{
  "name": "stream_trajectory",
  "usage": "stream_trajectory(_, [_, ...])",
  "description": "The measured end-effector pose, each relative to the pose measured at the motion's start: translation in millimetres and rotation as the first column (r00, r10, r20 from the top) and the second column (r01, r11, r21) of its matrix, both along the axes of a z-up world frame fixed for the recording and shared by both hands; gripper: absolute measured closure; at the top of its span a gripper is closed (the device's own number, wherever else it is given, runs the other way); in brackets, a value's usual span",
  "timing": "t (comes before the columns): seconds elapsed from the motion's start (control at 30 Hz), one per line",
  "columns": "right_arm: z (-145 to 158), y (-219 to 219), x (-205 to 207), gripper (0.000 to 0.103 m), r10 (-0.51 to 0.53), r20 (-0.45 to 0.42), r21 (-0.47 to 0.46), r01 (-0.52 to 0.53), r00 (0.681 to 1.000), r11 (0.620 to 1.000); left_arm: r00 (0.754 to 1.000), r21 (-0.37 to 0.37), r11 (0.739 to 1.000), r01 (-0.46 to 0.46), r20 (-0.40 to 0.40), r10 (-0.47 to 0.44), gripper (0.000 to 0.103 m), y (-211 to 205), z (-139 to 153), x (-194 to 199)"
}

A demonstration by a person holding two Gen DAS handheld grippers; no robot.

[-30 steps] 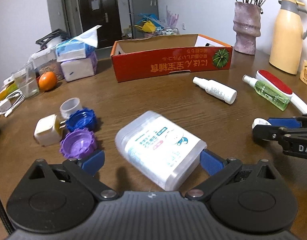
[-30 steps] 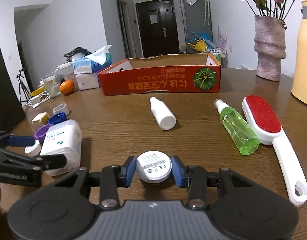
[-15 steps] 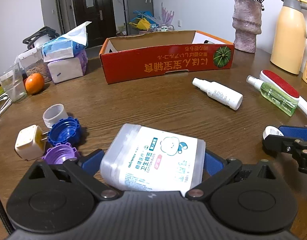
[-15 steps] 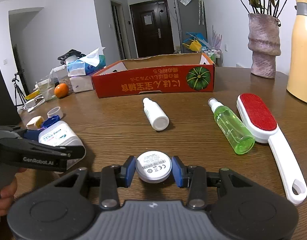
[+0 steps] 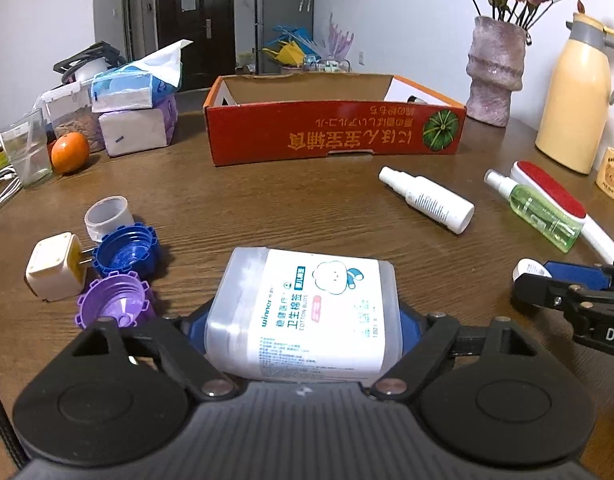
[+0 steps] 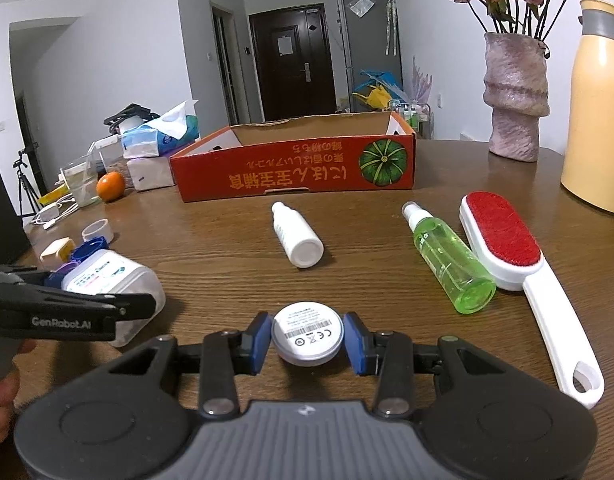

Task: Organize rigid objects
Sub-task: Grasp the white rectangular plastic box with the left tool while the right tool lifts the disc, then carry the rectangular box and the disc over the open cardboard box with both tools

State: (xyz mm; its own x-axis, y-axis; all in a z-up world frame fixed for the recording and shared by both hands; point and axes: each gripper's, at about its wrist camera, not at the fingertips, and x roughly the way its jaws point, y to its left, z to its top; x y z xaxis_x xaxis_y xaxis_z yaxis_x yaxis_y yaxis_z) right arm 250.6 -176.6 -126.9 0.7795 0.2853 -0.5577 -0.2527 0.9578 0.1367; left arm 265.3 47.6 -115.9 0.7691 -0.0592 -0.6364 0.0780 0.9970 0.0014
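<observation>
Soft, even indoor light filled the room, cool on the walls, and it looked to come from above. The wooden table (image 5: 291,208) carried a dull sheen with short, faint shadows under the objects. Both fisheye views bent straight lines near the edges and darkened at the corners. Focus was sharp throughout, with no motion blur.

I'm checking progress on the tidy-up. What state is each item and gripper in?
left gripper: closing around the cotton bud box
cotton bud box: between the jaws
right gripper: shut on the round white disc
round white disc: held
orange box: open-topped
white spray bottle: lying down
green spray bottle: lying down
</observation>
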Motion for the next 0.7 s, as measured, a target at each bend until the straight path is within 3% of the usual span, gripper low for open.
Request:
stream_trajectory(0.37, [6, 0, -3, 0.064, -0.004, 0.05, -0.002, 0.004, 0.999, 1.0, 0.998, -0.023, 0.999, -0.045, 0.05, 0.046, 0.018, -3, 14, -11])
stream_trajectory(0.7, [27, 3, -4, 0.064, 0.004, 0.117, -0.025, -0.001, 0.993, 1.0, 0.989, -0.073, 0.995, -0.071, 0.123, 0.079, 0.018, -8, 49, -15])
